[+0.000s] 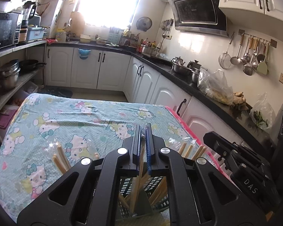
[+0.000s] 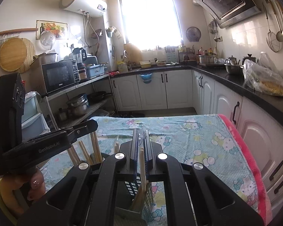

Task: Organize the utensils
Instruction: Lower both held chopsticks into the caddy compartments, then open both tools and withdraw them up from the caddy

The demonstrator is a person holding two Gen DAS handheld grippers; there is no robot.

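Left gripper (image 1: 143, 130): fingers (image 1: 136, 143) drawn together to a sliver, pinching a crinkled bit of clear plastic wrapper (image 1: 145, 127) at the tips; whether a chopstick sits inside that wrapper cannot be told. Below and behind the fingers, a dark slotted utensil holder (image 1: 156, 192) standing on the worktop (image 1: 84, 116), draped in a turquoise cartoon-cat cloth. Wooden chopsticks (image 1: 61, 158) rising out of the holder on both sides of the fingers, several in clear sleeves, tips fanned outward. Right gripper (image 2: 141, 131): fingers (image 2: 134, 146) nearly closed on a single pale wooden chopstick (image 2: 142, 167), held upright between the pads, a scrap of clear wrap at the fingertips; lower end of the chopstick reaching into the slotted holder (image 2: 148, 197) directly beneath. To the left of the right fingers, the body of the left gripper, gripped by a hand (image 2: 28, 186) with painted nails, more chopsticks (image 2: 96, 146) standing beyond it. Pink edging (image 2: 254, 160) along the cloth, right of the fingers.
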